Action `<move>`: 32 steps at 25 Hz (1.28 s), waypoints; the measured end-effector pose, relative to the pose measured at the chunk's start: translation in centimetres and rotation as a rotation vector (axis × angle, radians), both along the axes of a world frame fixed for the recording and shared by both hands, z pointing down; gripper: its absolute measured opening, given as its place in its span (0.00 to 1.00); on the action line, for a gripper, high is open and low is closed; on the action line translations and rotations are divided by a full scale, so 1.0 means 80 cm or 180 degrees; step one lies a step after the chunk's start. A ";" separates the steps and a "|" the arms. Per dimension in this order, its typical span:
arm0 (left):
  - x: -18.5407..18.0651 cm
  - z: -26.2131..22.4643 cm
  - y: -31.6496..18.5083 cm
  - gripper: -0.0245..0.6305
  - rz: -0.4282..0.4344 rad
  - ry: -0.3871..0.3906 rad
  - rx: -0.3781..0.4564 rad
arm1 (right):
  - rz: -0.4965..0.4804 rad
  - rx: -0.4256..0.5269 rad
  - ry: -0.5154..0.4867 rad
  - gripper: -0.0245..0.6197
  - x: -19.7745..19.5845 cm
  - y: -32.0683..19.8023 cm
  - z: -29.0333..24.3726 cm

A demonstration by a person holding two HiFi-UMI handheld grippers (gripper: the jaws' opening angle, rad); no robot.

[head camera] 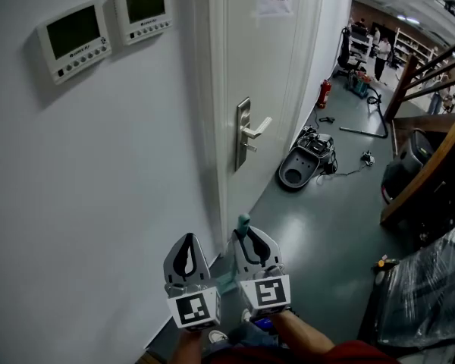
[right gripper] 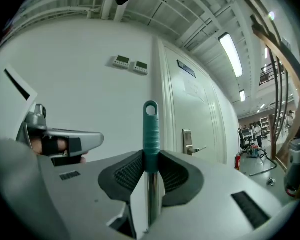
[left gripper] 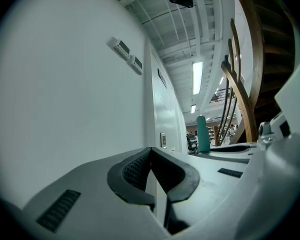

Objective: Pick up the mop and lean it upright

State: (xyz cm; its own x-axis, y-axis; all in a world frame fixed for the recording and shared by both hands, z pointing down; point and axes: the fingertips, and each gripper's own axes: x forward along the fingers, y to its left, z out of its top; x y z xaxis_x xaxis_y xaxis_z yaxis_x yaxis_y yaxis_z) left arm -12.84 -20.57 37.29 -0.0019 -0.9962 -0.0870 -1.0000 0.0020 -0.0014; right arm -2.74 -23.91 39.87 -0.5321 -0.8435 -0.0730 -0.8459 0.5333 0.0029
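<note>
— Though gripping the mop (right gripper: 151,129) upright, not leaned anywhere yet?
— Not yet. Clamped in the right gripper (right gripper: 151,170), jaws pinching the base of the teal grip, lower centre of frame. Left to do, probably: propping it against the wall (head camera: 98,173) at left.
— And its look?
— Slim metal shaft, ribbed teal grip, hanging loop on top; head out of sight.
— Left gripper (left gripper: 151,154)?
— Jaws pressed together, holding nothing.
</note>
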 end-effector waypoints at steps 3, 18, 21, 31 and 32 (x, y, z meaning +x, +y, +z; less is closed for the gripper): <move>0.000 0.001 -0.001 0.06 -0.0002 0.0006 -0.0012 | -0.0004 0.0066 -0.0084 0.20 0.003 0.002 -0.023; -0.019 -0.012 -0.006 0.06 -0.0099 0.0014 0.0042 | -0.0039 0.0162 -0.0197 0.20 -0.006 0.006 -0.089; -0.019 -0.015 -0.005 0.06 -0.0100 0.0014 0.0069 | -0.0119 0.0227 -0.0214 0.20 -0.008 0.011 -0.093; -0.015 -0.033 0.003 0.06 -0.0094 0.0041 0.0180 | -0.0131 0.0210 -0.0189 0.20 -0.008 0.011 -0.088; -0.015 -0.034 0.004 0.06 -0.0114 0.0036 0.0190 | -0.0127 0.0209 -0.0189 0.20 -0.007 0.011 -0.088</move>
